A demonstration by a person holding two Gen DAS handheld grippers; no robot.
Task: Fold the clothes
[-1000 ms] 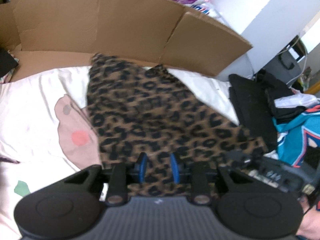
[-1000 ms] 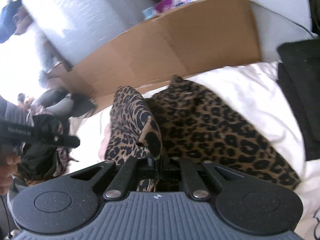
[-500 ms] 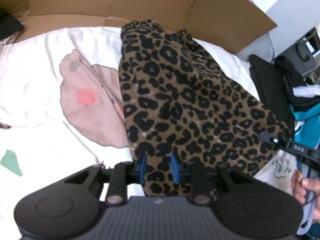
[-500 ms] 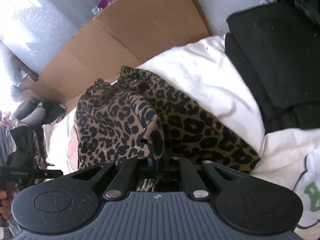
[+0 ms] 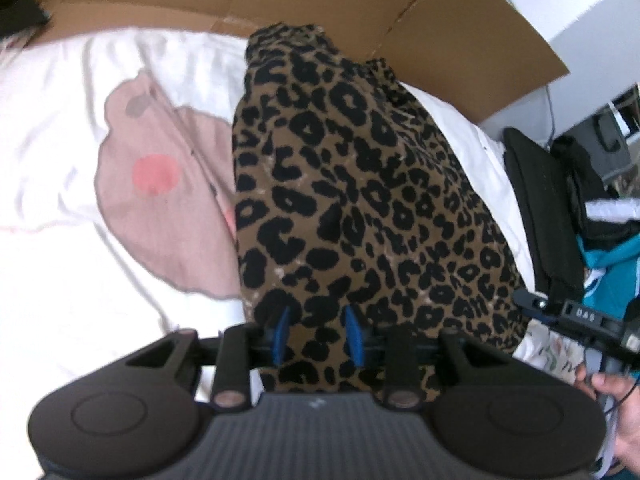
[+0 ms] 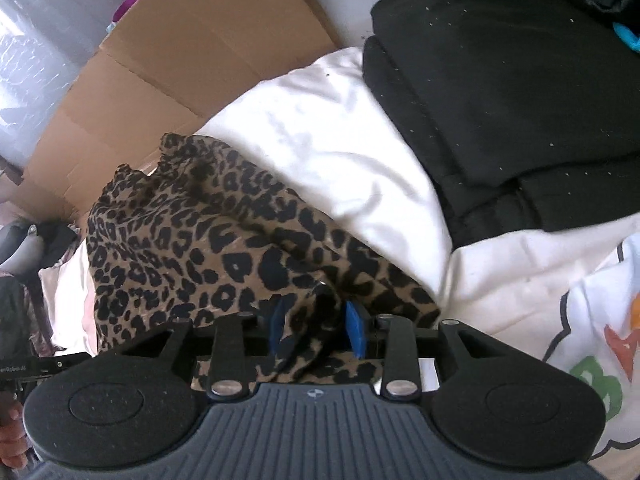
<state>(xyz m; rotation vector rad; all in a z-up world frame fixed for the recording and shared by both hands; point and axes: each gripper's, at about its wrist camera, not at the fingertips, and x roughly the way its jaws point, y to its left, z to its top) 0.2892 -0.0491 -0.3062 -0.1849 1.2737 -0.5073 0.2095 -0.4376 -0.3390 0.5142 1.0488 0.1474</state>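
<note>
A leopard-print garment [image 5: 352, 184] lies on the white bed sheet [image 5: 52, 280], stretching from the cardboard at the back to my grippers. My left gripper [image 5: 316, 320] hovers over its near left corner. Its blue pads stand apart, and the cloth between them looks flat and unpinched. In the right wrist view the garment [image 6: 208, 240] ends in a raised fold. That fold sits between the pads of my right gripper [image 6: 316, 316], whose jaws are opening; the pads no longer press on it. The right gripper's tip [image 5: 528, 302] also shows at the garment's near right edge.
Flattened cardboard [image 6: 200, 40] stands along the back of the bed. A stack of folded black clothes [image 6: 520, 100] lies to the right, with a teal garment [image 5: 612, 280] beyond it. A white printed cloth [image 6: 592, 320] lies at the near right. A pink print [image 5: 160, 208] marks the sheet.
Both grippers sank toward the bed and the garment settled flatter. The right gripper's jaws, shut on a lifted fold before, now stand apart around it.
</note>
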